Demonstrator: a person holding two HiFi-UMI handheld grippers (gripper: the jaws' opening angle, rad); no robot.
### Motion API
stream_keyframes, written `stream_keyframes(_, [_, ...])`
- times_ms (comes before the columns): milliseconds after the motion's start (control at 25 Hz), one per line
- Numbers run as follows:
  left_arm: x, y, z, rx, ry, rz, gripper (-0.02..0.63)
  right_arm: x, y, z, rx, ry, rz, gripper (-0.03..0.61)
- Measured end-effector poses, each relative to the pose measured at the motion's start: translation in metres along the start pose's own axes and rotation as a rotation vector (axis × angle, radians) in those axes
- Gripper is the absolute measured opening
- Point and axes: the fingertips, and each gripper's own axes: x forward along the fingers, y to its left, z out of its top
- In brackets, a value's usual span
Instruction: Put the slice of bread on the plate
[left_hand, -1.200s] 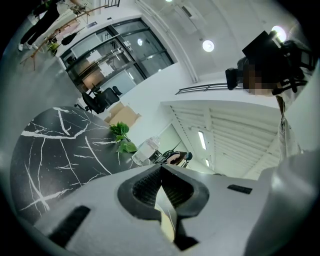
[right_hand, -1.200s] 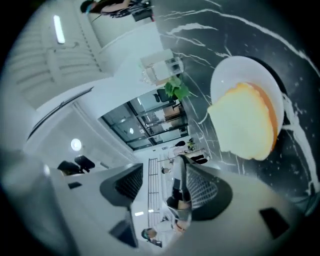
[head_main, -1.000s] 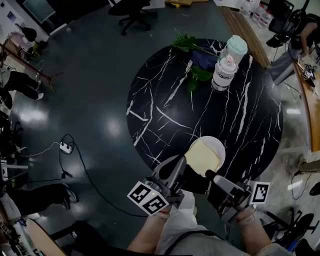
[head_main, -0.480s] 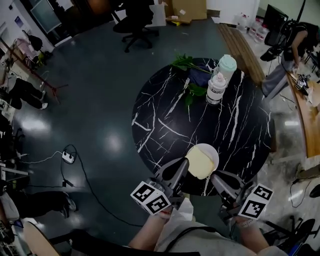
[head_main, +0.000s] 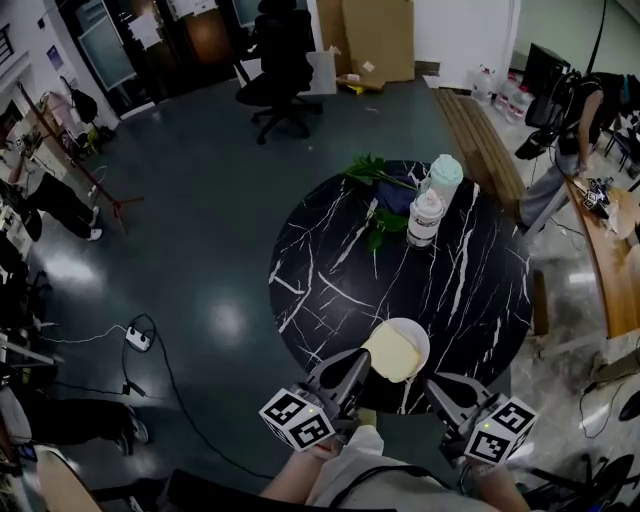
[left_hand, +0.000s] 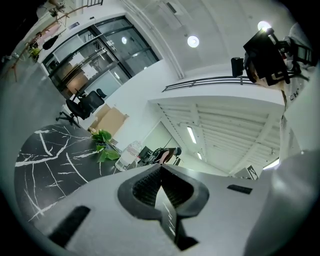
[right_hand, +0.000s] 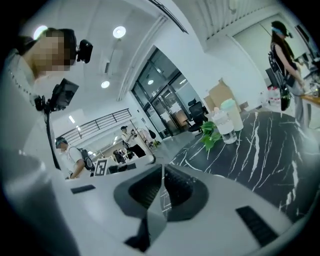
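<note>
A round black marble table (head_main: 330, 250) with white veins fills the middle of the head view. A black office chair (head_main: 280, 60) stands on the floor well beyond the table's 11 o'clock edge, and cardboard boxes (head_main: 375, 35) lean against the wall past 12 o'clock.

The left gripper (head_main: 360, 358) is off the table's 6 o'clock edge, at 7 o'clock from the plate. Its jaws are pressed together with nothing between them. The right gripper (head_main: 432, 384) is at 5 o'clock from the plate. Its jaws are closing, the pads all but meeting in its own view, and nothing lies between them.

The white plate (head_main: 420, 340) sits near the table's 6 o'clock edge. The slice of bread (head_main: 388, 352) lies flat on the plate and reaches past its 8 o'clock rim, just beside the left gripper's tip.

Green leaves (head_main: 368, 170) lie at the table's 12 o'clock edge. A clear bottle (head_main: 425, 218) and a mint-lidded cup (head_main: 445, 175) stand upright at 1 o'clock.
</note>
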Motion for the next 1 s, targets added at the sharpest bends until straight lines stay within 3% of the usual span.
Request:
stream_keyframes(160, [-0.004, -0.001, 0.003, 0.005, -0.012, 0.006, 0.006, 0.0, 0.005, -0.001, -0.072, 0.019, -0.02, 0.02])
stream_keyframes(1000, [-0.011, -0.004, -0.012, -0.015, -0.01, 0.027, 0.006, -0.009, 0.004, -0.004, -0.134, 0.027, -0.037, 0.012])
